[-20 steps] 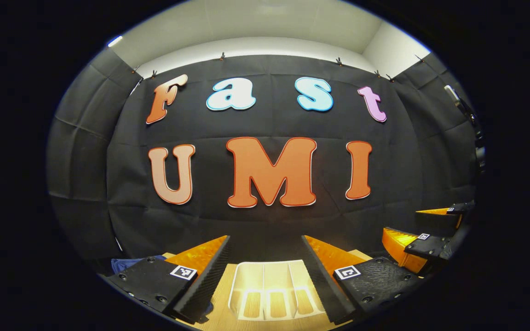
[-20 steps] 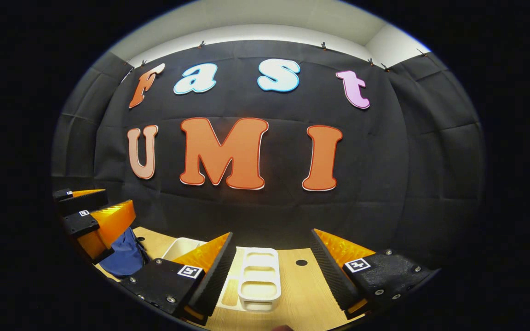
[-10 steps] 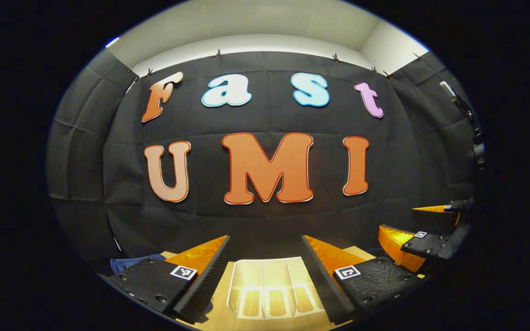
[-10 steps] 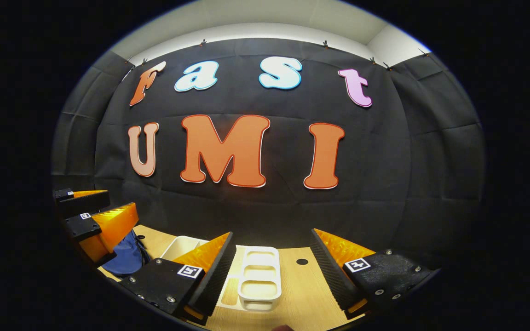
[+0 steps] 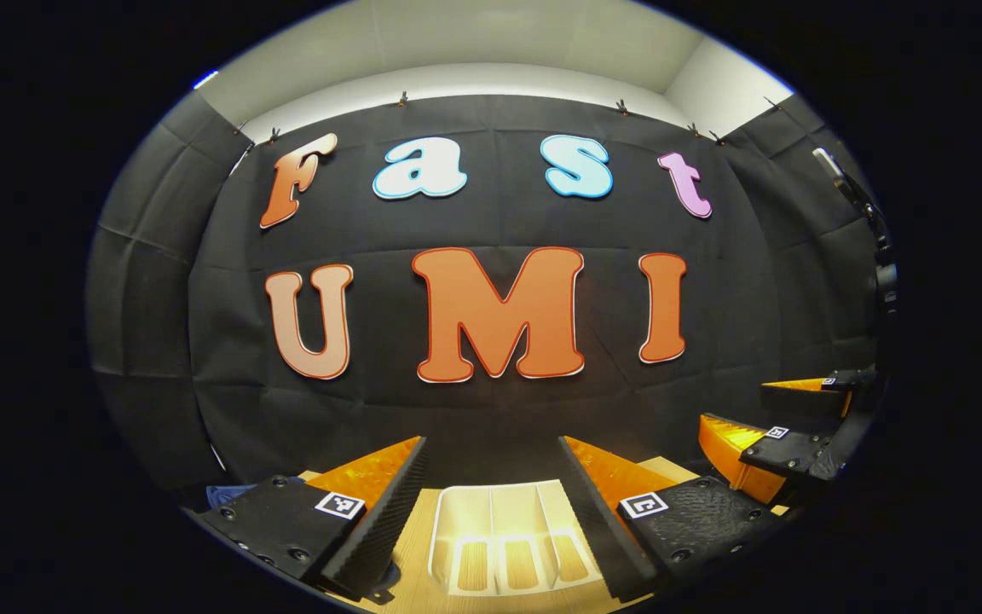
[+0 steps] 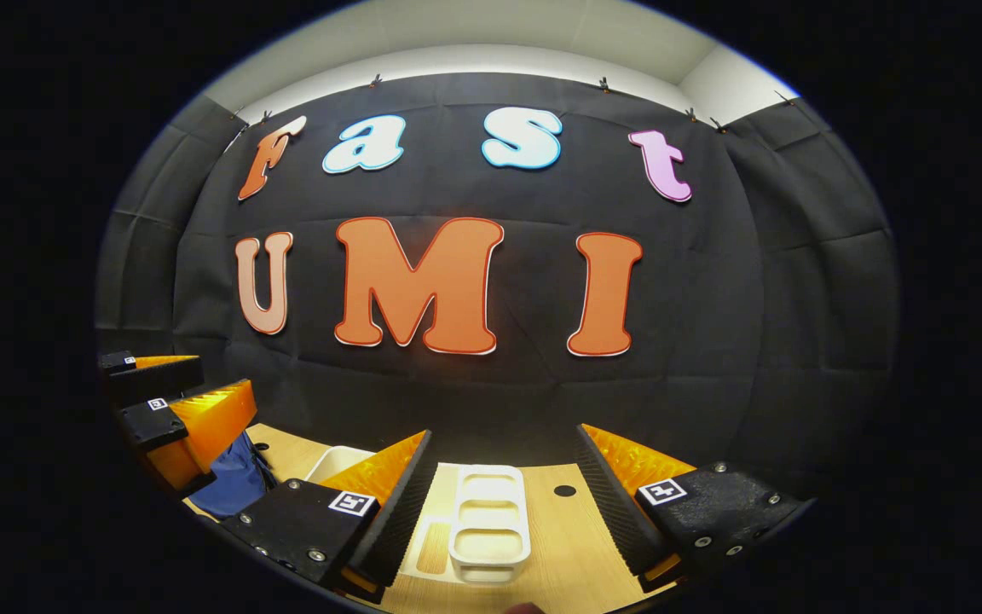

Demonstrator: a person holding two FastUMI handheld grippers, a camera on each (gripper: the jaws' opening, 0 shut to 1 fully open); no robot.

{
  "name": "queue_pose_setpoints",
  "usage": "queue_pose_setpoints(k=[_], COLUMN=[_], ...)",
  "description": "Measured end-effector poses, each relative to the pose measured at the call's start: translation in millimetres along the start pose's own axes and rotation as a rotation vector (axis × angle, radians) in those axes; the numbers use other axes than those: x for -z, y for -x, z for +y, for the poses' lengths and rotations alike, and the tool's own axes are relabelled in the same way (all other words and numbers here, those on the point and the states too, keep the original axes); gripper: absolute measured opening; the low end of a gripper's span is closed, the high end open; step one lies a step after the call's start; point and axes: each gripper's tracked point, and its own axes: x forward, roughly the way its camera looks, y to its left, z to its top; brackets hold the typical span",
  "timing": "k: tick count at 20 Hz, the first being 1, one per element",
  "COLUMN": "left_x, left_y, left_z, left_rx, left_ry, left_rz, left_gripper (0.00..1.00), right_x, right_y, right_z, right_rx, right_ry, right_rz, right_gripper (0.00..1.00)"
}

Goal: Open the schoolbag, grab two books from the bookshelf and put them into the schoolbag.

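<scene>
Not much has moved. My left gripper (image 5: 491, 465) and right gripper (image 6: 504, 456) stay spread wide over the white bookshelf (image 5: 504, 537). My right gripper view shows the blue schoolbag (image 6: 235, 482).

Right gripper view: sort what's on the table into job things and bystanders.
Job:
- blue schoolbag, at the table's left
- white bookshelf rack, compartments look empty
- both hand-held grippers, open

Bystanders:
- white tray behind the rack
- dark hole in the tabletop
</scene>
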Motion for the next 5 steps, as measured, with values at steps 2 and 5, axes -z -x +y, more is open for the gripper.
queue_pose_setpoints(k=[2,5], left_x=[-2.9,-4.8], left_y=[-3.7,-7.2], left_z=[3.5,2.0], left_rx=[-0.011,-0.009], left_ry=[0.004,-0.002], left_rz=[-0.004,-0.012], left_gripper=[0.93,0.93], right_x=[0.3,0.2], right_y=[-1.3,-3.4], right_z=[1.3,3.4], right_rx=[0.0,0.003], right_ry=[0.002,0.006], right_rz=[0.001,0.0], right_gripper=[0.96,0.96])
